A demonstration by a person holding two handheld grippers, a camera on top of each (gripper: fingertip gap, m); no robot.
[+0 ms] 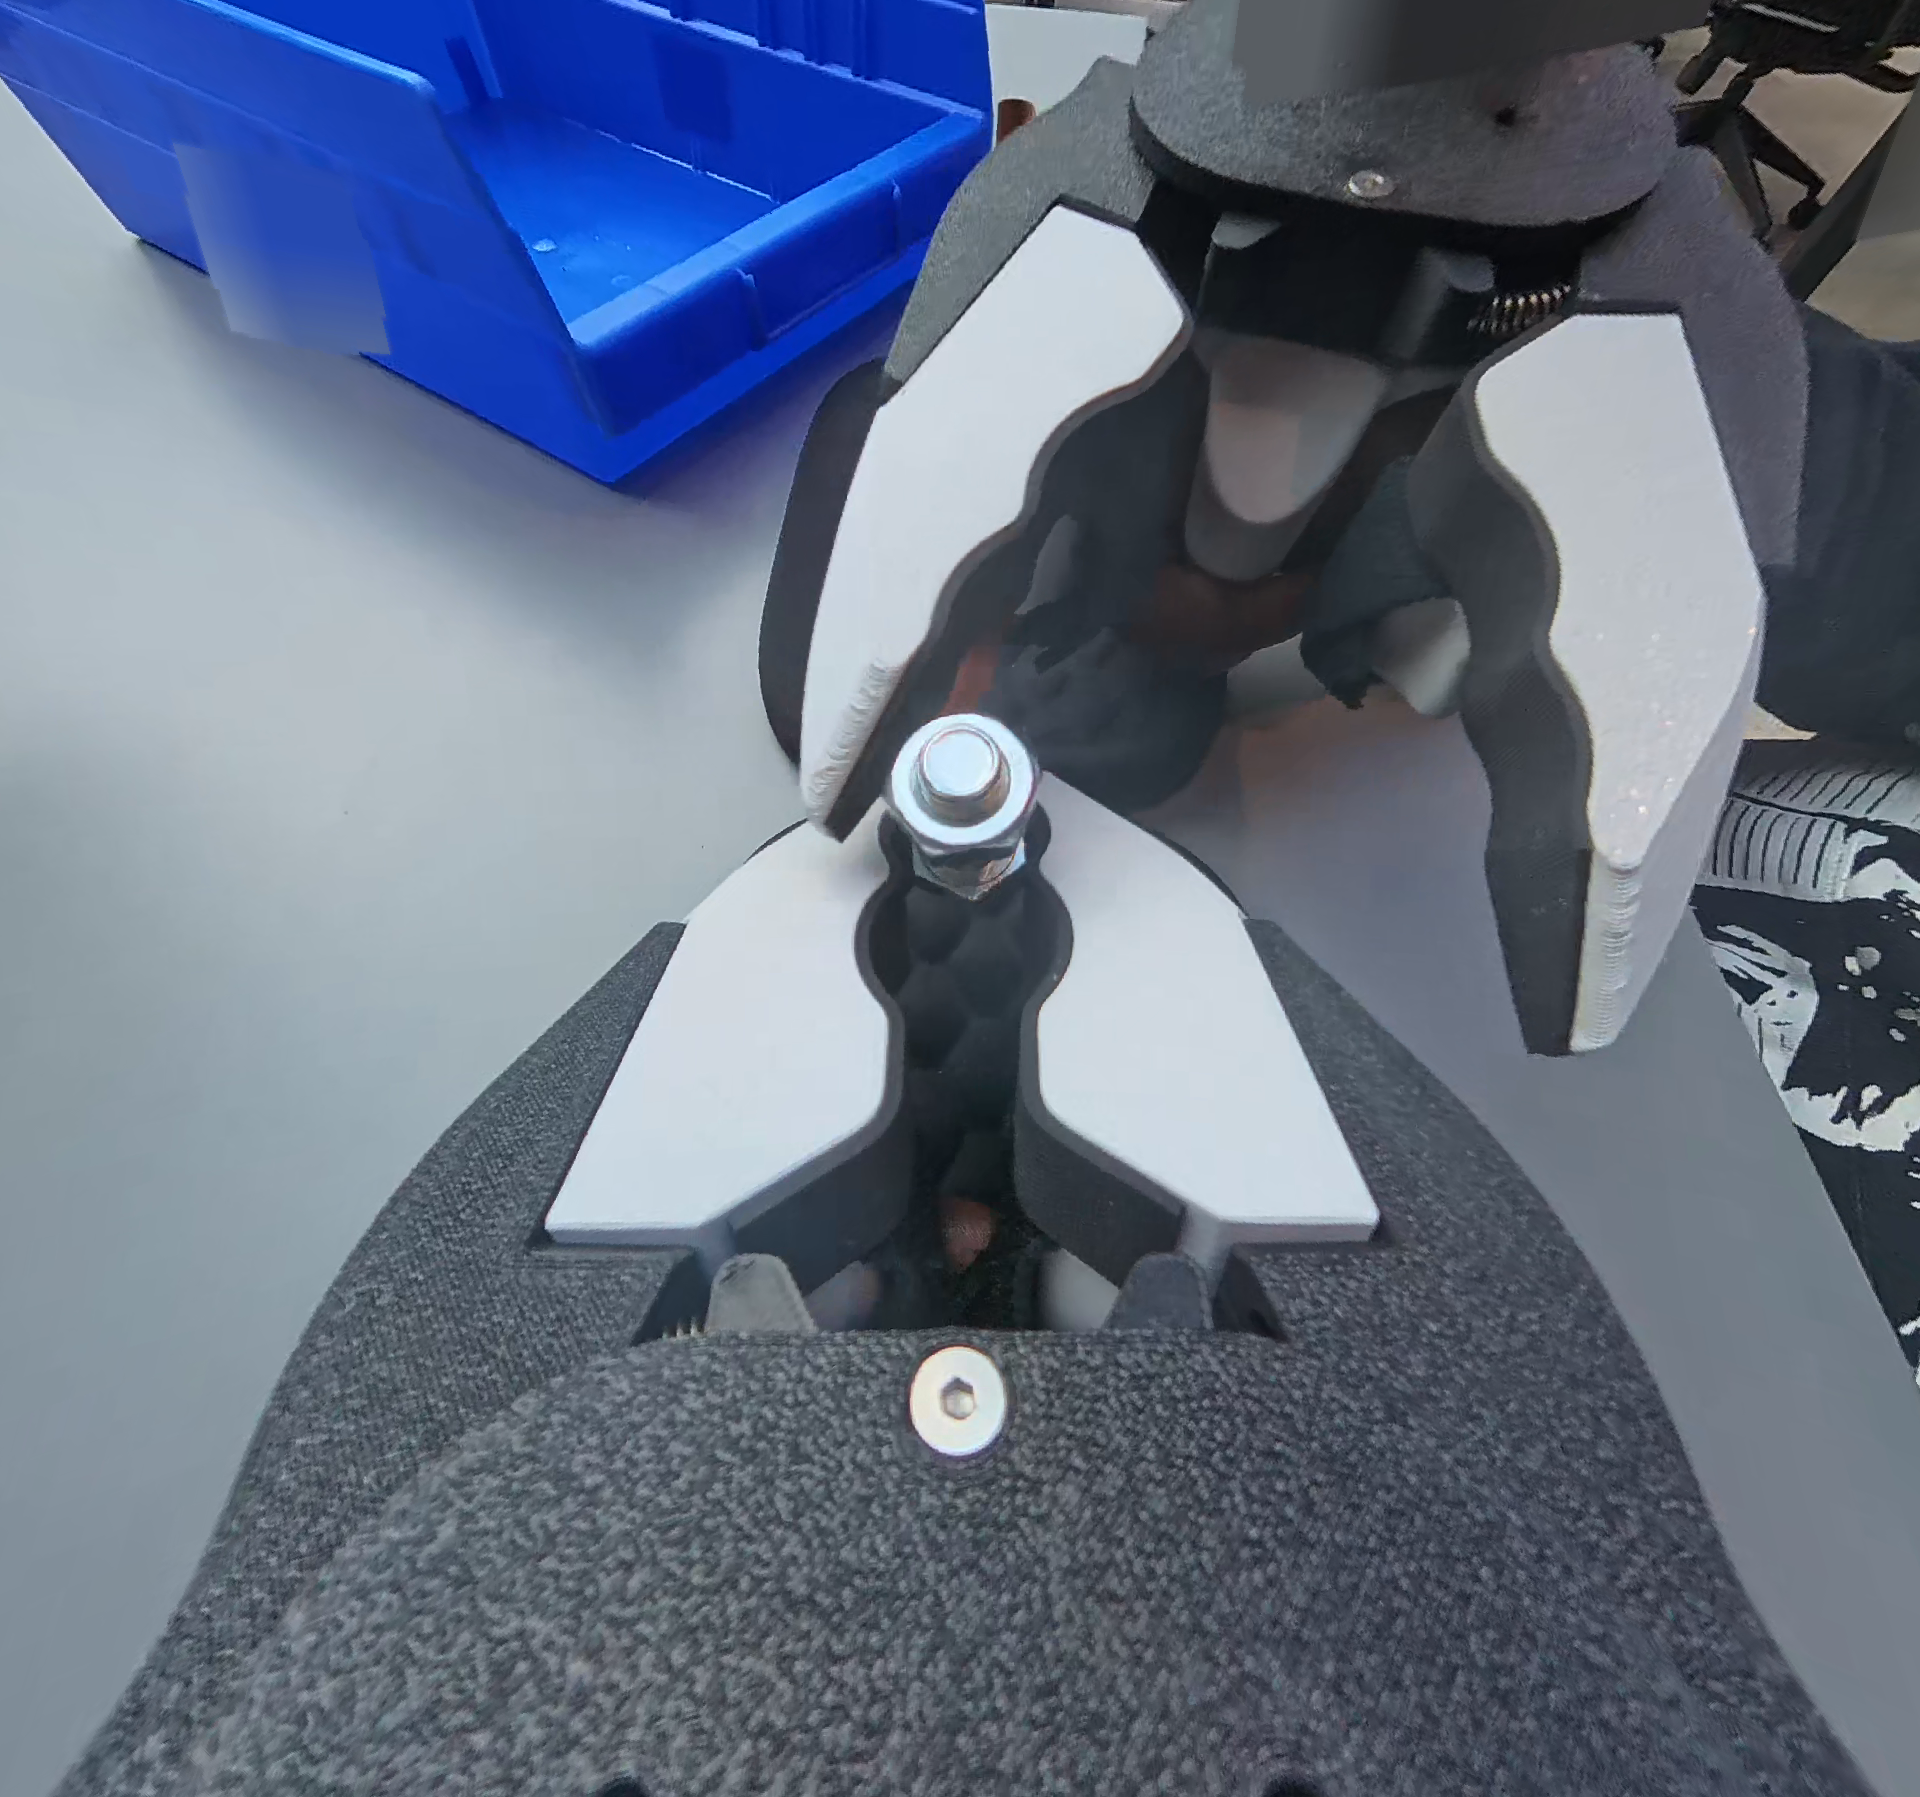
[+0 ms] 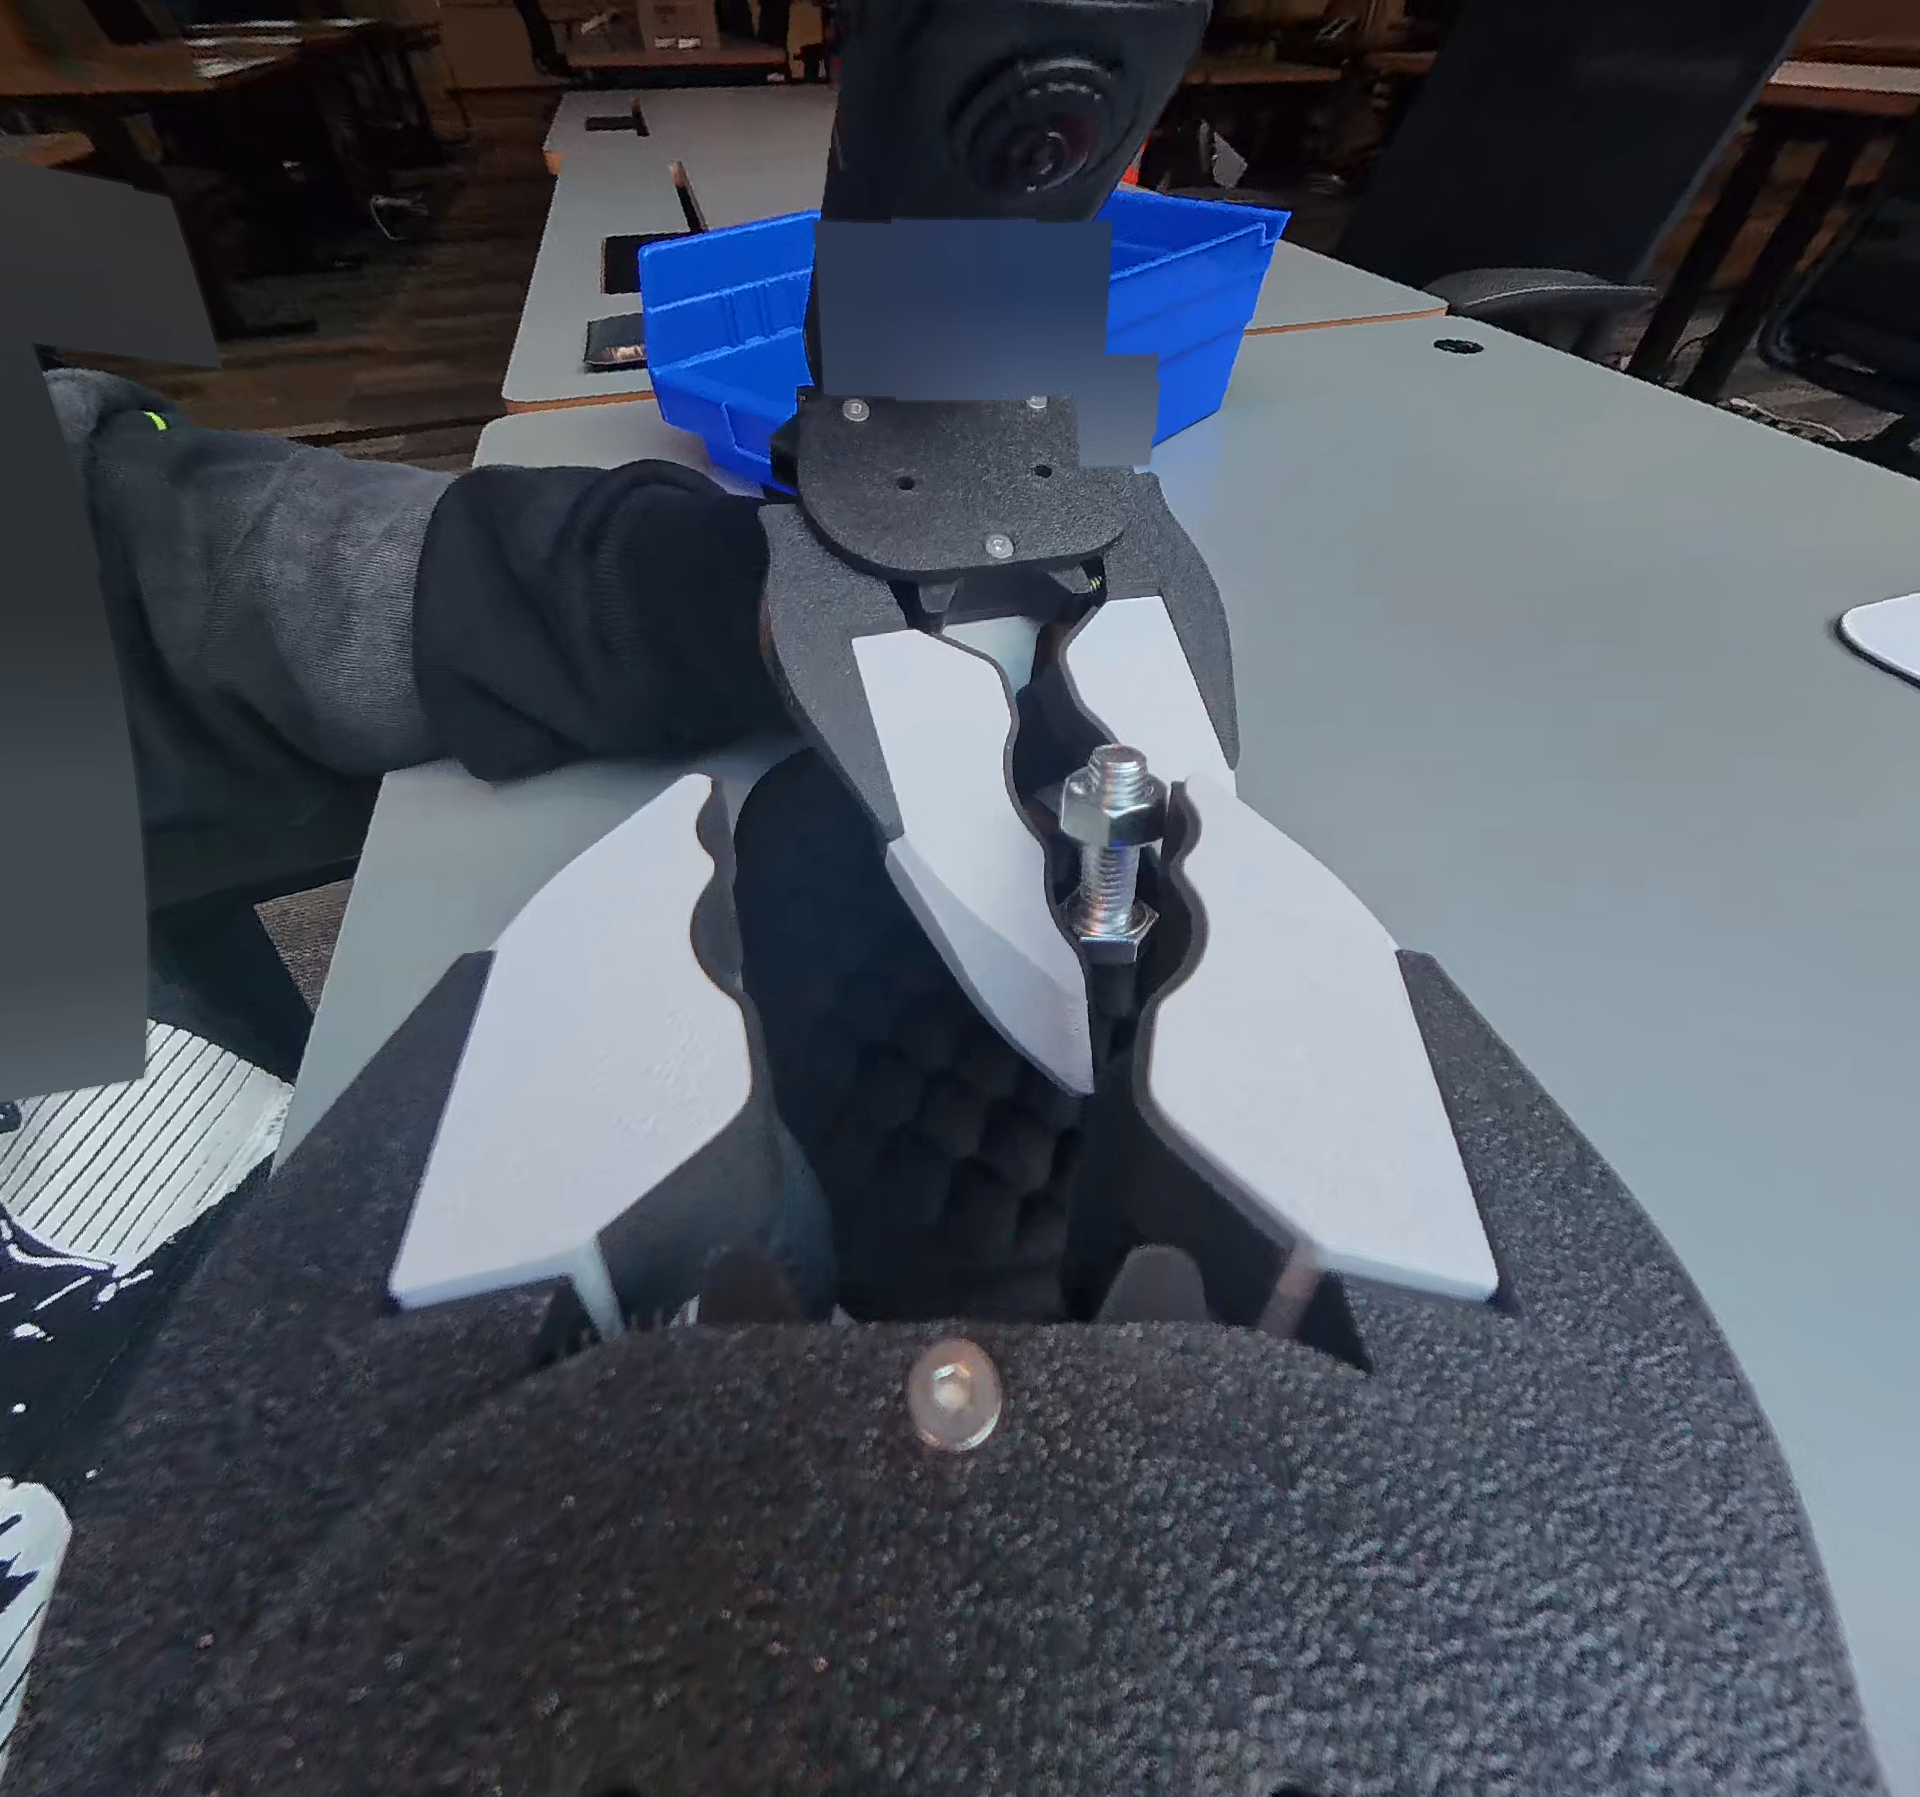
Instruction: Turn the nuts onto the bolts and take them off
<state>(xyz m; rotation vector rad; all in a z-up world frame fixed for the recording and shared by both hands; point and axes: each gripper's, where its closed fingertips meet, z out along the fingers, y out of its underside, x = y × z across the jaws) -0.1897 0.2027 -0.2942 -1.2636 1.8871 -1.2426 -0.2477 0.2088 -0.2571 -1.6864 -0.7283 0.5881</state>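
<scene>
A silver bolt (image 1: 961, 768) stands upright, its hex head clamped between the tips of my left gripper (image 1: 961, 854), which is shut on it. A silver nut (image 1: 914, 797) sits on the thread near its top end. My right gripper (image 1: 1216, 916) reaches in from the far side, wide open. One of its fingertips (image 1: 842, 791) is against the nut and the other is far off to the right. In the right wrist view the bolt (image 2: 1107, 874) and the nut (image 2: 1112, 812) stand by the right finger of my open right gripper (image 2: 951, 791).
A blue plastic bin (image 1: 623, 189) lies on the grey table (image 1: 312, 708) behind the grippers; it also shows in the right wrist view (image 2: 727, 324). A black-gloved hand (image 2: 592, 615) holds the left gripper. The table edge runs close on the person's side. The grippers' ends are close to 6 cm from one another.
</scene>
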